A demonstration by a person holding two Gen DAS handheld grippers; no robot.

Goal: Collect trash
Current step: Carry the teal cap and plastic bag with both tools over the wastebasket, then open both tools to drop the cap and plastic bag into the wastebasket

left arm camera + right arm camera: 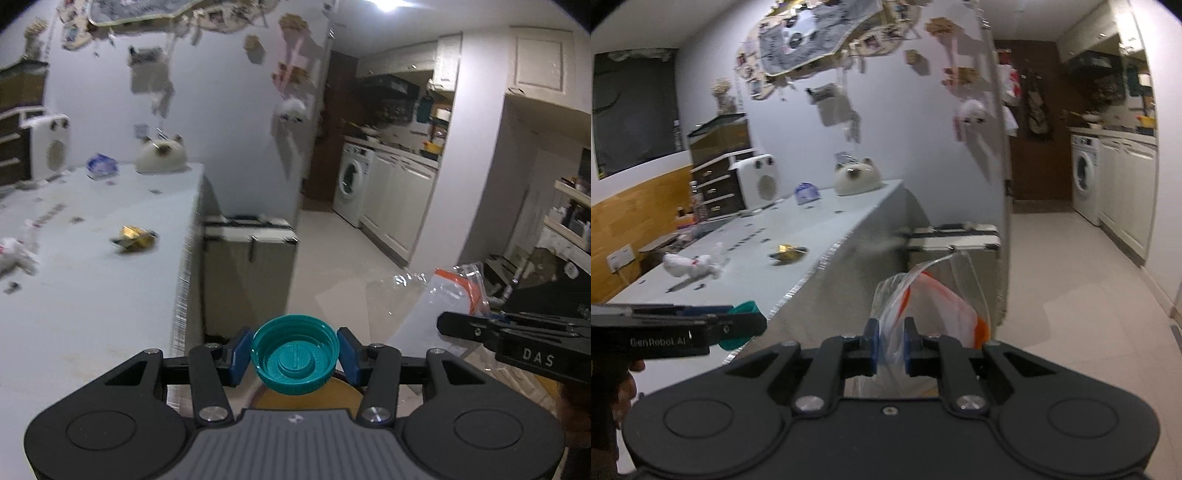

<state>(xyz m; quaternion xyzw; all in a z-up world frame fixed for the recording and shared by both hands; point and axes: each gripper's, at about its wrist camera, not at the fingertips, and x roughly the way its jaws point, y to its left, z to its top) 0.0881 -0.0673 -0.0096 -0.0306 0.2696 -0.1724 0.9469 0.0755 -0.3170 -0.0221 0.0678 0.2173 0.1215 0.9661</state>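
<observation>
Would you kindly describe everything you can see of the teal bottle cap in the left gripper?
The bottle cap is teal, looks like plastic, round, with a ribbed outer rim and raised rings inside. Its open side faces the left wrist camera, tilted slightly upward. The left gripper is shut on it, a blue pad pressing each side. It is held in the air beyond the table edge, touching only the pads. From the right wrist view just a teal sliver shows.

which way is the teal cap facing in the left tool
Hollow side toward the camera: the cap shows its inner threads and recessed centre, held between the left tool's blue pads.

Left gripper (294, 355) and right gripper (891, 345), both clamped.
</observation>
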